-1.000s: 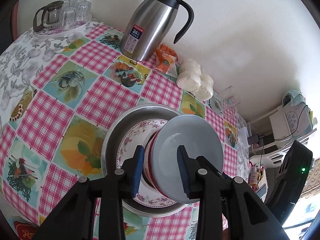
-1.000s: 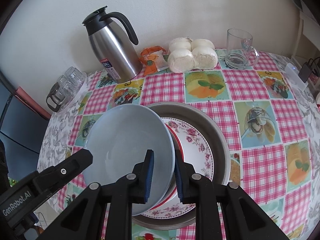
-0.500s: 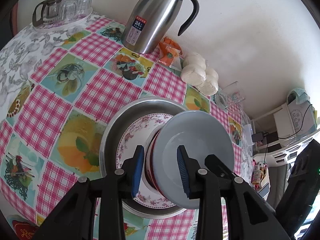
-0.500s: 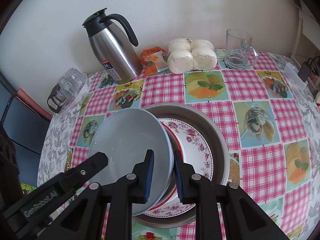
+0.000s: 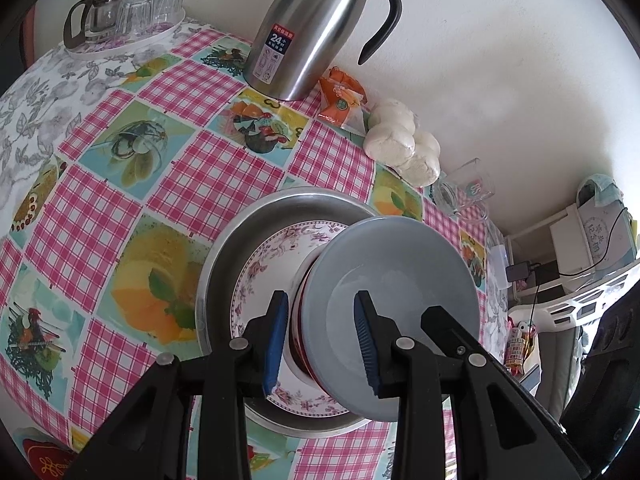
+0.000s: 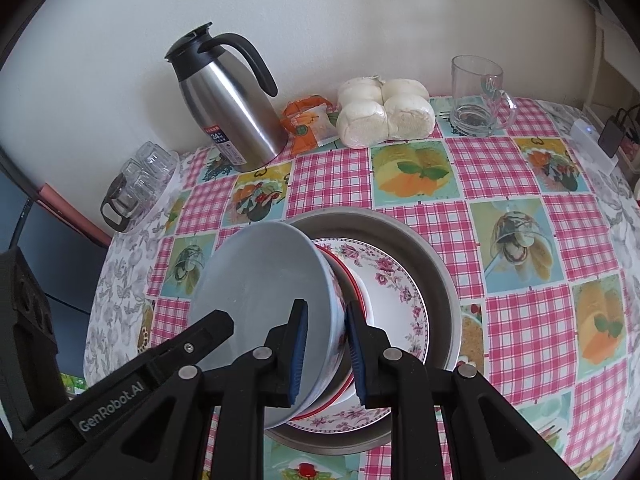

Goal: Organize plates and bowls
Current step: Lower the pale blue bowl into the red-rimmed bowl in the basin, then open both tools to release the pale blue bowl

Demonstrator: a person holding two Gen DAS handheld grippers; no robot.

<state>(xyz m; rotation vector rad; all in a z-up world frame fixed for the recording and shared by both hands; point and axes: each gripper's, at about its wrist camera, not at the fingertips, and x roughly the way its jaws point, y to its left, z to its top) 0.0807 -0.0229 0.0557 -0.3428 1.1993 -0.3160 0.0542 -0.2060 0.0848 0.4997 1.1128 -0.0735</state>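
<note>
A grey-blue bowl (image 5: 396,304) (image 6: 260,300) sits nested in a red-rimmed white bowl (image 5: 300,320) (image 6: 352,292), both tilted on a floral plate (image 5: 264,276) (image 6: 400,300) inside a round metal tray (image 5: 224,260) (image 6: 436,272). My left gripper (image 5: 320,336) straddles the rims of the stacked bowls, jaws apart. My right gripper (image 6: 326,344) is shut on the near rim of the grey-blue bowl, one pad inside and one outside.
A steel thermos jug (image 5: 308,32) (image 6: 228,108) stands at the back by an orange snack packet (image 6: 308,120), wrapped white buns (image 6: 384,112) and a glass mug (image 6: 478,96). A tray of glasses (image 5: 124,12) sits at the far left corner. The table edge lies close on the left gripper's right.
Both grippers and the tilted bowls have risen slightly and shifted; the left gripper's camera has swung a little, with the thermos now higher in view. The jaws look unchanged.
</note>
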